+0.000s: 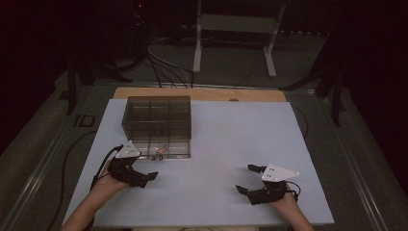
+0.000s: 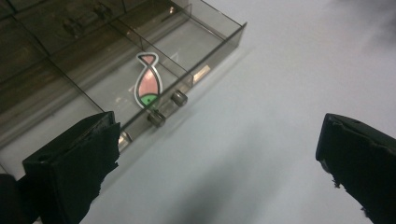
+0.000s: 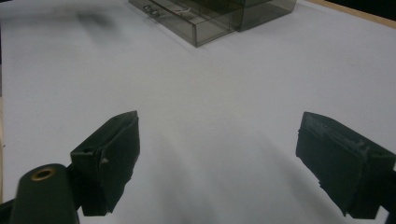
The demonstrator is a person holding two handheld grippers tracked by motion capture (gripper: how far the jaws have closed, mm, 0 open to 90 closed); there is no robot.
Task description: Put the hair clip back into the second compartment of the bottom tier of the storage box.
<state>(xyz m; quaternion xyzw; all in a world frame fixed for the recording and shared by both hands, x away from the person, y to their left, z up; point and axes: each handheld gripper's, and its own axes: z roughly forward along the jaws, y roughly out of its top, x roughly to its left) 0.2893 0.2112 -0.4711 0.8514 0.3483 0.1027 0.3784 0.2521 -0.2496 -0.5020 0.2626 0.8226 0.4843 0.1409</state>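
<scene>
In the drawer (image 2: 196, 56), fish sticker (image 2: 147, 80) lengthwise, tail rearward.

Right gripper (image 3: 217, 163) has its jaws spread wide over the bare white table (image 3: 224, 93), nothing between them. Far off at the top sits a smoky clear plastic box (image 3: 210, 16) with dividers, something small and pale inside.

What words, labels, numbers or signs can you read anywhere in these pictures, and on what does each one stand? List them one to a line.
No readable text: no words, brand names or numbers can be made out.
Fish-shaped sticker, pink and green with a white outline, inside the smoky clear box: a picture, with no lettering that can be read.
</scene>
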